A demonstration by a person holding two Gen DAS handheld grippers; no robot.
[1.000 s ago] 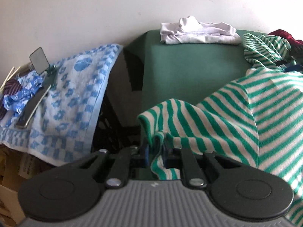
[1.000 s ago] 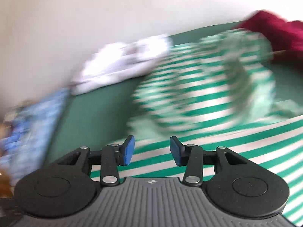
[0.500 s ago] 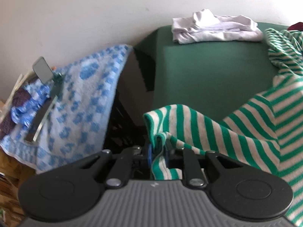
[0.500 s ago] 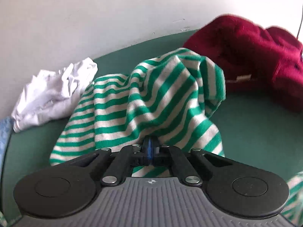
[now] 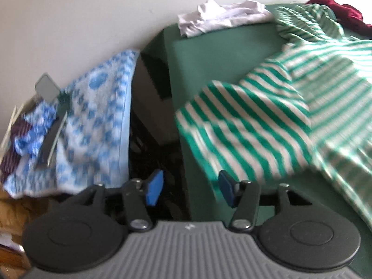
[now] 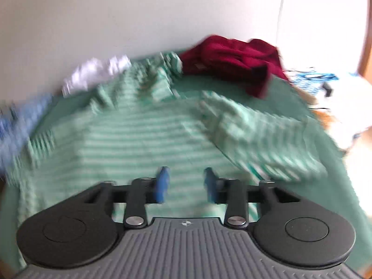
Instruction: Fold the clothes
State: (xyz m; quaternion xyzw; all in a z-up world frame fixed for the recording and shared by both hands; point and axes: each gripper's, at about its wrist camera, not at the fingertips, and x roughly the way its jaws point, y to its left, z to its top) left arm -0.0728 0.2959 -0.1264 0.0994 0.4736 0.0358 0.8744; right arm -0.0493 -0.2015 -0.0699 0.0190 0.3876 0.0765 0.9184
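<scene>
Lying spread on the green surface (image 5: 227, 53), the striped shirt (image 5: 267, 121) is gripped by neither tool: left tool (image 5: 190, 186) and right tool (image 6: 186, 183) are opening, nothing between.

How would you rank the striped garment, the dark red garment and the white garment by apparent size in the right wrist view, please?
1. striped garment, largest by far, though nearest the camera.
2. dark red garment.
3. white garment, smallest, though blurred and partly hidden behind the striped one, so its true extent is unsure.
</scene>
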